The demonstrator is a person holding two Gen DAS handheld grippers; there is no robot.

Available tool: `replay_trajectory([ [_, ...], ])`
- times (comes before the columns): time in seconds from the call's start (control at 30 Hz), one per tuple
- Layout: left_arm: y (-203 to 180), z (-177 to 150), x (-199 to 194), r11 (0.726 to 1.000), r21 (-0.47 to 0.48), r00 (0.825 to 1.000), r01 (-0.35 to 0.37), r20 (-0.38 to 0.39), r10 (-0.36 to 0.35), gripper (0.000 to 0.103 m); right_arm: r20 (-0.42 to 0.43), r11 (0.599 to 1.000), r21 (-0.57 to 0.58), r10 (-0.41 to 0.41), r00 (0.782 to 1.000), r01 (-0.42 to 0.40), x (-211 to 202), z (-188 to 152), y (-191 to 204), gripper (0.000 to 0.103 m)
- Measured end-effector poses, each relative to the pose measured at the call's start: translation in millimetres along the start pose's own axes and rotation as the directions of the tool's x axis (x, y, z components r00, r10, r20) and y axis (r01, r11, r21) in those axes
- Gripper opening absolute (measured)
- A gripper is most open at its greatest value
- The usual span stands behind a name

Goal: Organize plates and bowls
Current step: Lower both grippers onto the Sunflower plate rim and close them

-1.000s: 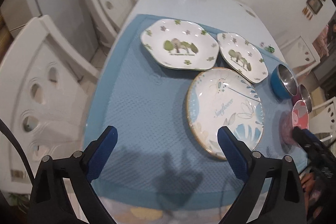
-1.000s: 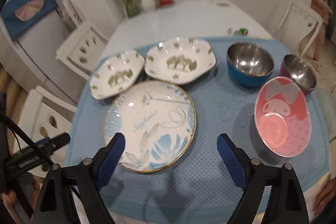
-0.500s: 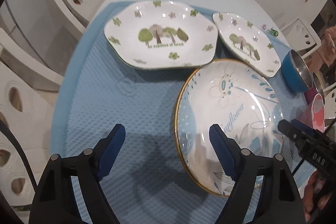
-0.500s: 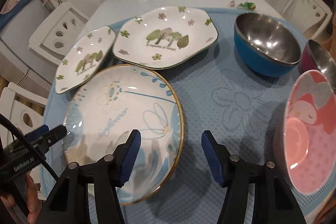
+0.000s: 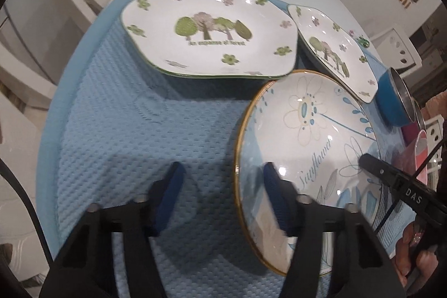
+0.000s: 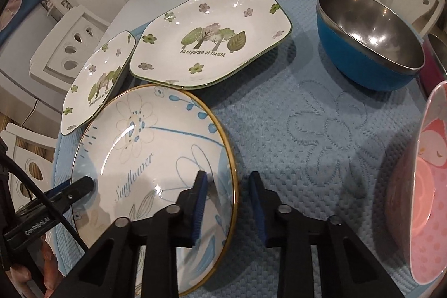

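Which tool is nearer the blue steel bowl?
Right. The right tool straddles the sunflower plate's rim on the side facing the blue steel bowl; the left tool straddles the opposite rim, farther away.

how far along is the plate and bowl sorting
Nothing looks stacked yet: the large forest plate, small forest plate, blue bowl and pink bowl all lie apart. In hand: left gripper and right gripper, jaws just closing, straddle opposite rims of the sunflower plate. All grouping remains.
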State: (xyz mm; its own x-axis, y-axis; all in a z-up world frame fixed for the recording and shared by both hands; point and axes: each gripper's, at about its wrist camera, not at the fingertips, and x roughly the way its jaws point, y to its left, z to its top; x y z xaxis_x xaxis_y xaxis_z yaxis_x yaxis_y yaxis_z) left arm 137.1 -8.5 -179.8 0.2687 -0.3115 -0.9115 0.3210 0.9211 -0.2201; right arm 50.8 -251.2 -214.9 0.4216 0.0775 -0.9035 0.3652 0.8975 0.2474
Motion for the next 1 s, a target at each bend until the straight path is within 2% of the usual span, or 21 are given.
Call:
replay_trajectory([
  [0.03, -1.2, 0.0, 0.0, 1.000, 0.009, 1.000, 0.005, 0.005, -0.005, 0.043, 0.004, 1.000, 0.000, 0.008, 1.000, -0.008, 0.4, 0.8, -0.1, 0.024],
  [0.1, -4.8, 0.5, -1.1, 0.999, 0.031, 0.999, 0.031, 0.015, -0.032, 0.025, 0.000, 1.000, 0.002, 0.020, 1.000, -0.020, 1.2, 1.3, 0.3, 0.024],
  [0.17, -8.6, 1.7, -0.1, 0.998, 0.038, 0.999, 0.054, 0.005, -0.054, 0.021, -0.012, 0.999, 0.018, 0.047, 0.999, -0.047, 4.5, 1.7, -0.2, 0.024],
  [0.27, -12.0, 2.4, 2.2, 0.998, 0.042, 0.999, 0.053, 0.009, -0.054, 0.021, -0.006, 0.998, 0.022, 0.051, 0.999, -0.051, 4.7, 1.5, -0.1, 0.024],
  [0.47, -5.9, 1.2, 4.3, 0.994, 0.035, 0.994, 0.101, 0.033, -0.103, 0.021, 0.007, 0.999, -0.021, 0.039, 0.999, -0.039, 3.5, 0.3, 3.1, 0.024],
  [0.57, -8.7, -1.6, 2.6, 0.993, 0.079, 0.994, 0.090, 0.055, -0.095, 0.022, 0.015, 0.998, -0.054, 0.023, 1.000, -0.022, 1.6, -2.0, 7.4, 0.024],
  [0.73, -6.3, -3.3, -1.2, 0.994, 0.061, 0.993, 0.092, 0.067, -0.096, 0.022, 0.016, 0.993, -0.114, 0.009, 1.000, -0.007, -4.3, -6.3, 15.1, 0.024],
  [1.0, -9.6, -5.0, -15.5, 0.997, 0.070, 0.993, 0.033, 0.110, -0.041, 0.022, 0.034, 0.989, -0.150, 0.015, 0.999, -0.010, -14.4, -14.3, 22.7, 0.024],
])
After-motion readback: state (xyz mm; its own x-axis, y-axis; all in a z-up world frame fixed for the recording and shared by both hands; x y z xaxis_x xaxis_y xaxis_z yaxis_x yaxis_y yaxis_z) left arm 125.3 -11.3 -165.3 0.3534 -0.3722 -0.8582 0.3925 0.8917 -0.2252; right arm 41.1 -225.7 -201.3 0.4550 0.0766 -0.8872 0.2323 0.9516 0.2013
